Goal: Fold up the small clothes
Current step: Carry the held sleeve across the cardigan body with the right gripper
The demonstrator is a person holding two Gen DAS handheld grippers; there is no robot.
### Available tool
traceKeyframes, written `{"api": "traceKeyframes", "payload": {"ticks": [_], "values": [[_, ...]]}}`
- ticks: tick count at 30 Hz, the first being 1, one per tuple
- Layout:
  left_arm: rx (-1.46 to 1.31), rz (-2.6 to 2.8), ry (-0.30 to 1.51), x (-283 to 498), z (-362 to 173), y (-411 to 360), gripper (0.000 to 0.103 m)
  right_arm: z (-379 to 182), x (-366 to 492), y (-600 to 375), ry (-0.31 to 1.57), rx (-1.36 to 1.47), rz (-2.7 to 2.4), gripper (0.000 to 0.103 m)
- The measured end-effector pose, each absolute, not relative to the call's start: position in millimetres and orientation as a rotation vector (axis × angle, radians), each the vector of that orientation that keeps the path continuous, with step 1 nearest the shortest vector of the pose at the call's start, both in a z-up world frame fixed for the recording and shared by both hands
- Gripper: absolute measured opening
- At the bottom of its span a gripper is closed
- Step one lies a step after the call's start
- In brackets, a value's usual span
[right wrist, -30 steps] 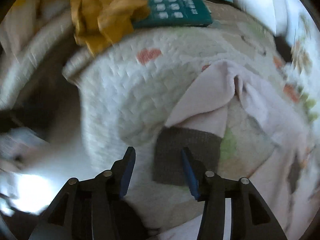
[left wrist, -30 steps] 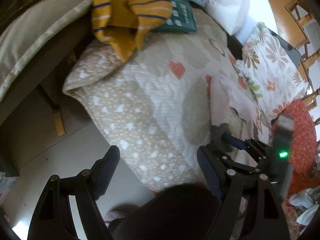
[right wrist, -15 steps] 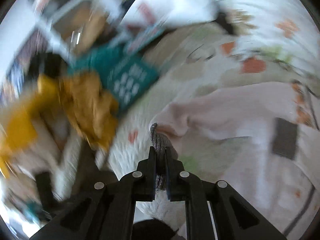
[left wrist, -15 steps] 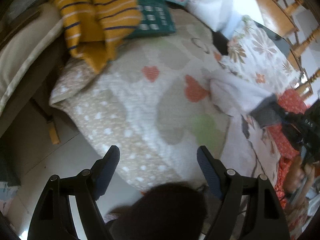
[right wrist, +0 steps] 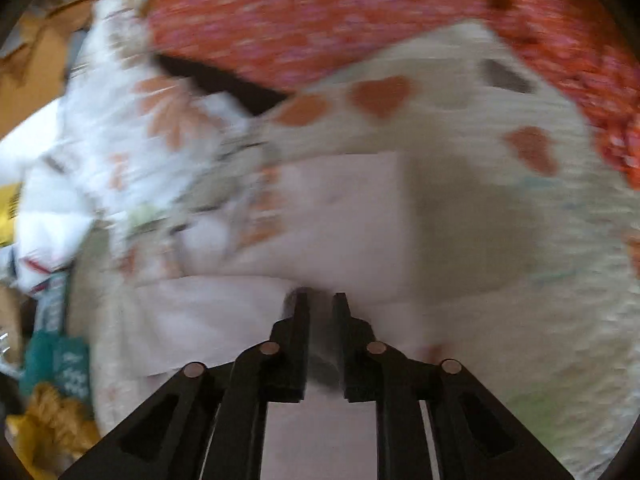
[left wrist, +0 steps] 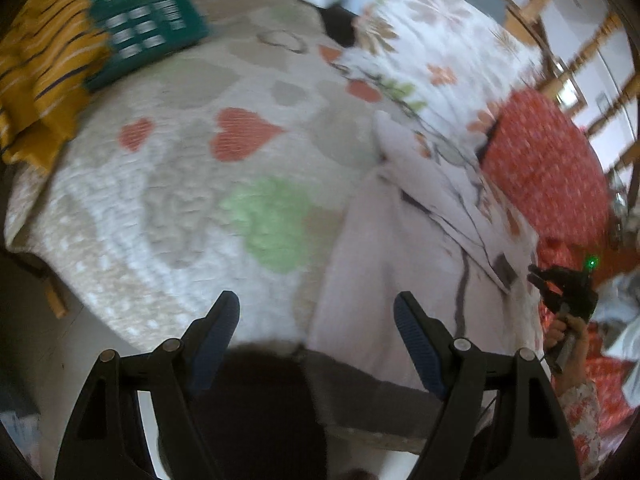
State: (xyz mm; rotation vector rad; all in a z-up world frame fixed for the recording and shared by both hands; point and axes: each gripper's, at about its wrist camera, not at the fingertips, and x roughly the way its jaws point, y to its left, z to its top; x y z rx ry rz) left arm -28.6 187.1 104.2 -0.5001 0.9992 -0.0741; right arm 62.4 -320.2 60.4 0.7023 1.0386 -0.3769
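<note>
A pale pink small garment (left wrist: 400, 248) with grey trim lies spread on the heart-patterned quilt (left wrist: 192, 168). My left gripper (left wrist: 316, 332) is open and empty, above the quilt's near edge beside the garment's grey hem (left wrist: 360, 396). My right gripper (right wrist: 320, 312) is shut on the pink garment (right wrist: 320, 236), pinching its grey edge between the fingers. It also shows in the left wrist view (left wrist: 560, 288) at the garment's right side. The right wrist view is blurred.
A yellow striped garment (left wrist: 36, 72) and a green box (left wrist: 144, 32) lie at the quilt's far left. A floral pillow (left wrist: 440, 48) and a red patterned cushion (left wrist: 548, 168) lie at the right. Wooden chairs (left wrist: 568, 8) stand behind. Floor (left wrist: 48, 344) is below left.
My right gripper closed on the garment's grey edge and pulled it rightward, spreading the garment flat. My left gripper moved right, over the quilt toward the garment.
</note>
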Motion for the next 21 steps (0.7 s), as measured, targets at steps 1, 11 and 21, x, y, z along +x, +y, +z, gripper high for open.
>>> {"api": "traceKeyframes", "payload": {"ticks": [1,11,21], "values": [[-0.483,-0.084,1.003,-25,105,180,0.079,64,57,-323,1.026,0.692,-0.375,0.036],[-0.300,-0.146,1.042,66,95,110,0.079,64,65,-237,1.111,0.250,-0.069,0.053],[-0.175,-0.118,1.053,191,55,75,0.079,7,101,-209,1.223,-0.113,-0.081,0.008]]}}
